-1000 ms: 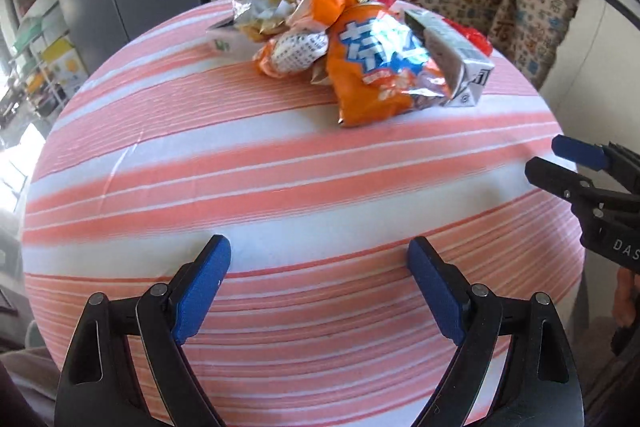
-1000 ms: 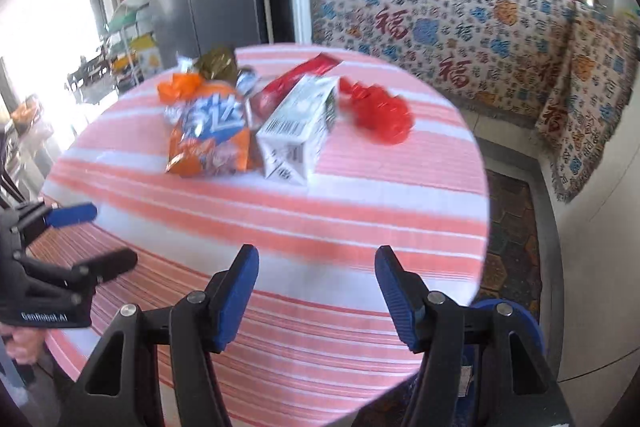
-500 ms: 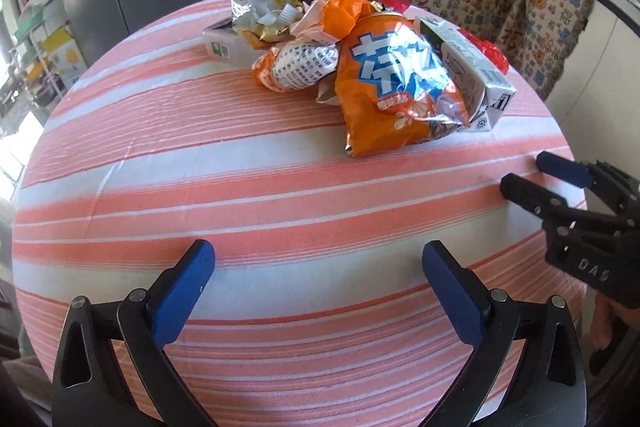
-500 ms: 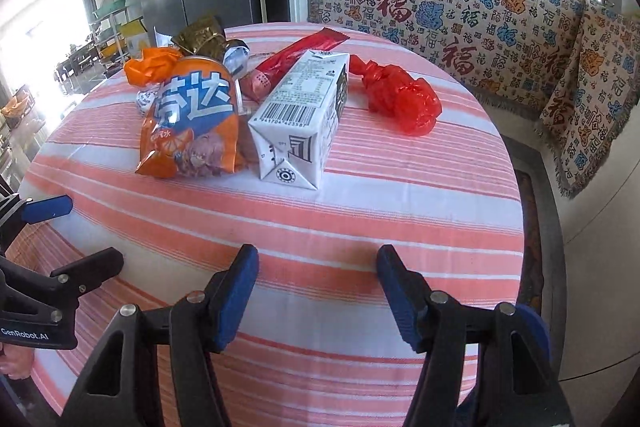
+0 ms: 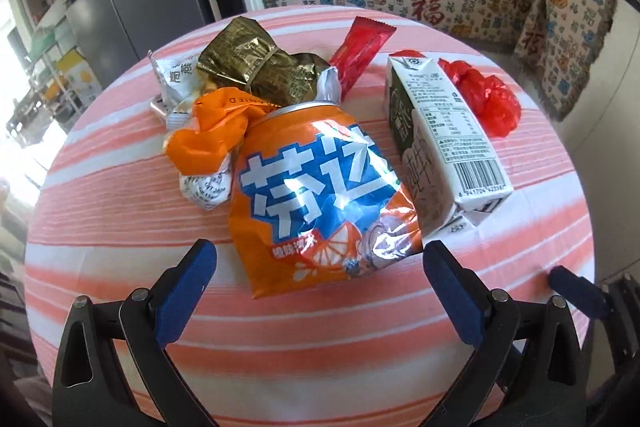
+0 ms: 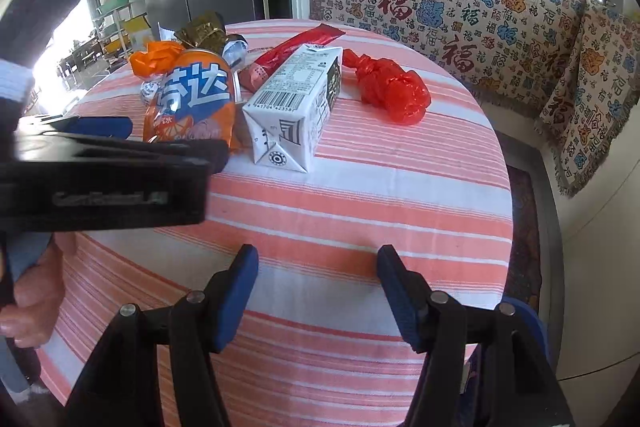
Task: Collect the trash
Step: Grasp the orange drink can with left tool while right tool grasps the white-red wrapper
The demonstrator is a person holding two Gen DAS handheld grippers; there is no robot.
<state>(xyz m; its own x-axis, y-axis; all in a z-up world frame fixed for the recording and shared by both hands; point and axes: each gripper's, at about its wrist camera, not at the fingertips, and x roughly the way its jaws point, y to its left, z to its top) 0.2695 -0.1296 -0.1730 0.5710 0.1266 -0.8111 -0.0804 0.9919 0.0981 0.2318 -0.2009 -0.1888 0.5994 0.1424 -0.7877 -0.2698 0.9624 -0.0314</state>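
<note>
- Centrally, the trash lies heaped toward the far side of the round striped table (image 5: 120, 211): an orange snack bag (image 5: 320, 199) nearest, a white carton (image 5: 444, 143) touching its right edge, a red plastic bag (image 5: 488, 99) just beyond the carton.
- Behind the snack bag: a crumpled orange wrapper (image 5: 208, 131), a gold foil wrapper (image 5: 256, 67), a red stick packet (image 5: 360, 51); small white sachets at far left.
- Left gripper (image 5: 316, 291): jaws have just been opening and now stand at their widest, straddling the near end of the snack bag; the pads are apart from it, nothing gripped.
- Change: compared with a second ago, the left gripper has closed in on the pile; the snack bag, then well ahead, now lies between the open fingertips.
- Meaning: judged from this, the approach is done and closing on the snack bag is the next step; nothing has been collected yet.
- Right gripper (image 6: 316, 291): jaws moderately open and empty, over bare cloth on the near right, well short of the carton.
- No bin appears in either view.
</note>
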